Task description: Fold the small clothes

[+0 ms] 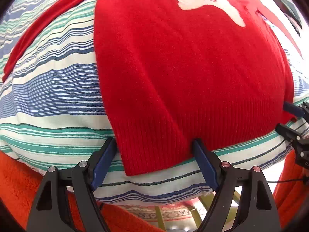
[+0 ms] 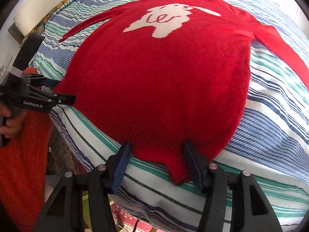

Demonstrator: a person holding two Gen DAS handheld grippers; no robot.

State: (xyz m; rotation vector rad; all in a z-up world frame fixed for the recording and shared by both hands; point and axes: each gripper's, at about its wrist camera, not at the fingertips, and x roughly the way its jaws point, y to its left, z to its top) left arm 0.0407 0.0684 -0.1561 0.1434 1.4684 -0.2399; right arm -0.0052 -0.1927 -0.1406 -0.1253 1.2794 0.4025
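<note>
A red knitted sweater (image 1: 173,67) (image 2: 158,81) with a white figure on its chest lies spread flat, sleeves out, on a blue, green and white striped cushion (image 1: 48,96) (image 2: 270,119). My left gripper (image 1: 154,162) points down at one corner of the ribbed hem. Its jaws stand wide on either side of that corner, the pads not pressing. It also shows at the left of the right wrist view as the left gripper (image 2: 59,90), held by a hand (image 2: 9,123). My right gripper (image 2: 157,166) straddles the other hem corner, open, one pad touching the cloth; the left wrist view shows this right gripper (image 1: 289,119) too.
An orange fuzzy fabric (image 1: 17,185) (image 2: 21,166) hangs below the cushion's near edge. A patterned rug (image 1: 164,212) shows on the floor beneath. A pale padded surface (image 2: 34,5) lies behind the cushion's far left.
</note>
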